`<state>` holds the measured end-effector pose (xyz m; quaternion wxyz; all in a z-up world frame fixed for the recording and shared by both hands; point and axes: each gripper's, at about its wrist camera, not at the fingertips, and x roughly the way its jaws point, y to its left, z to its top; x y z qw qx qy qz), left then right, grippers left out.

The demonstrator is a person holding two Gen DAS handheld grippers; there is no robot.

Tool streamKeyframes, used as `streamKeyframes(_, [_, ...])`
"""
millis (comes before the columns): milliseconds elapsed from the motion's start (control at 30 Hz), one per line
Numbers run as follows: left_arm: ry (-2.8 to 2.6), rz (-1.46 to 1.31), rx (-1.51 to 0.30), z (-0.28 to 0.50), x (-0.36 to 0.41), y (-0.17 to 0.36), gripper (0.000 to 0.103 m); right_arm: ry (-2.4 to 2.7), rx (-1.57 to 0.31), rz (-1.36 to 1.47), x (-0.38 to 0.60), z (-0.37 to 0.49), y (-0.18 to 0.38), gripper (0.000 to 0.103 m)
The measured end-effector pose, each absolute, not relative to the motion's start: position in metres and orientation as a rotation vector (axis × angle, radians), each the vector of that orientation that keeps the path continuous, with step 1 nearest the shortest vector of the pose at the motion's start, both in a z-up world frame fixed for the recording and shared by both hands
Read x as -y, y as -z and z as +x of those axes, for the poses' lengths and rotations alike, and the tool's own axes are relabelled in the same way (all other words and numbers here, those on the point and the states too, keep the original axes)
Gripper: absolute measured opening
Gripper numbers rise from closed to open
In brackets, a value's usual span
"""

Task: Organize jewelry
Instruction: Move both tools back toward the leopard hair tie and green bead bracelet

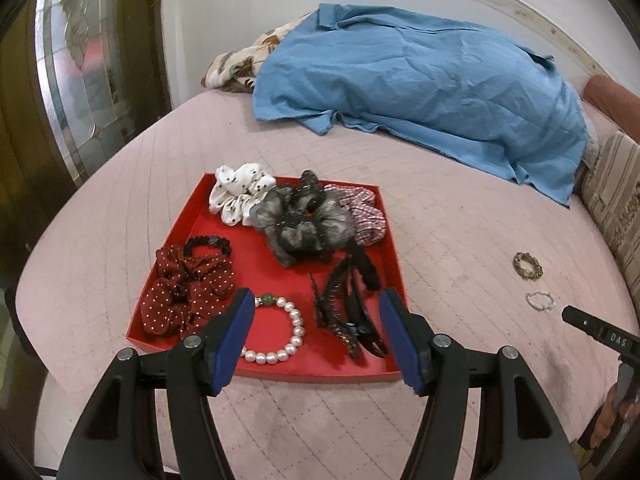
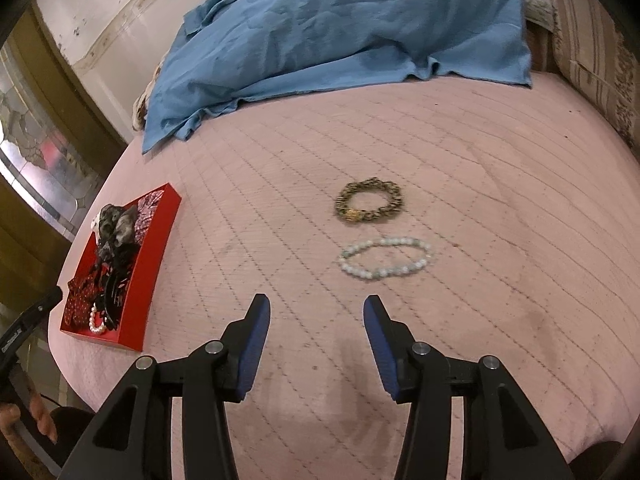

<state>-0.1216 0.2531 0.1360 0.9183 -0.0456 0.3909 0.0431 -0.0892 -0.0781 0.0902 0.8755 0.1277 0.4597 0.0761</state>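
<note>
While the pearl bracelet (image 1: 276, 330) lies in the red tray's (image 1: 180, 224) near edge beside the black hair claws (image 1: 352, 304) and dotted red scrunchie (image 1: 188, 292), your left gripper (image 1: 314, 336) hangs over it, spread wide and holding nothing. Well apart on the pink quilt (image 2: 500, 184), a gold bracelet (image 2: 369, 200) and pale beaded bracelet (image 2: 385, 258) lie ahead of your right gripper (image 2: 316, 344), likewise agape and empty.

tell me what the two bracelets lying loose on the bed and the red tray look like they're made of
Gold bracelet: looks like metal chain or tiny beads, a dull brassy sheen and a knobbly texture; too small to be sure.
Pale bracelet: round translucent beads, whitish green, maybe glass or stone.
Red tray: seems to be card or thin board, with a matte surface and thin straight walls.
</note>
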Motion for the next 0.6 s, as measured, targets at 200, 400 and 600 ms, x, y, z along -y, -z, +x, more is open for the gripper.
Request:
streamKeyframes(200, [-0.077, -0.063, -0.805, -0.125, -0.236, -0.144, 0.065, -0.134, -0.948, 0.301, 0.104, -0.097, -0.088, 0.053])
streamKeyframes(400, [-0.067, -0.039, -0.811, -0.127, -0.219, -0.149, 0.066, -0.111, -0.938, 0.315, 0.126, -0.104, -0.087, 0.054])
streamKeyframes(600, [-0.046, 0.004, -0.812, -0.127, -0.197, -0.155, 0.067, -0.093, -0.929, 0.325, 0.147, -0.109, -0.084, 0.054])
